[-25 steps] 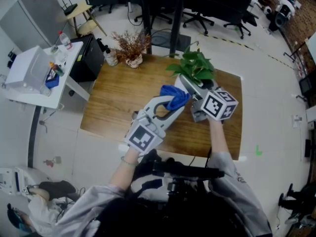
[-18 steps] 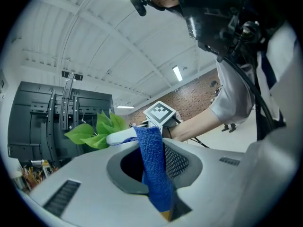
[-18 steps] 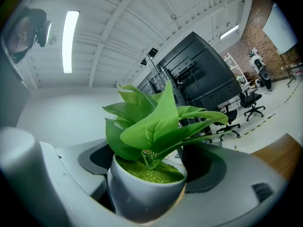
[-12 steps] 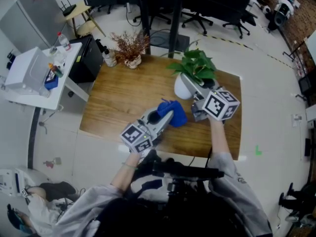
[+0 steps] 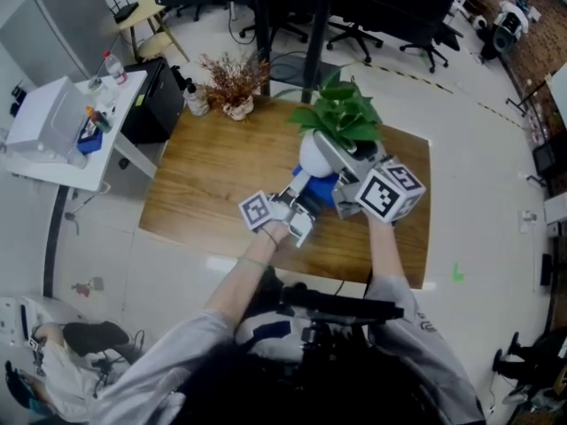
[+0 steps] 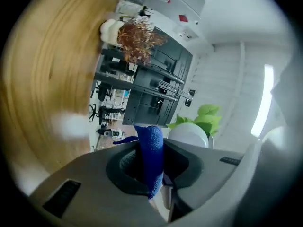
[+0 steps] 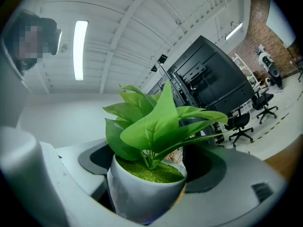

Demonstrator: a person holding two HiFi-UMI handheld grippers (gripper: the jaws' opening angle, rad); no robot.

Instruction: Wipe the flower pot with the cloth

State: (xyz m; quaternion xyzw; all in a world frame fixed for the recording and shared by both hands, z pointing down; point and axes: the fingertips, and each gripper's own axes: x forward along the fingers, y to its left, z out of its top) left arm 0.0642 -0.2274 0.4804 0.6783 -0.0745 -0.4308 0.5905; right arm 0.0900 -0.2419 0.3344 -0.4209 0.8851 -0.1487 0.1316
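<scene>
Wooden table (image 5: pixel 199 180) below, my right gripper (image 7: pixel 149 171) clamped round the flower pot (image 5: pixel 310 156), my left gripper (image 6: pixel 150 163) pinching the blue cloth (image 6: pixel 150 143) beside it.

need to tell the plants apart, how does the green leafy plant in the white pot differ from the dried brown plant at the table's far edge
The green leafy plant in the white pot is clamped in the right gripper; the dried brown plant stands free on the wooden table. The green plant has broad leaves; the dried plant thin twiggy sprigs. Both are potted.
</scene>
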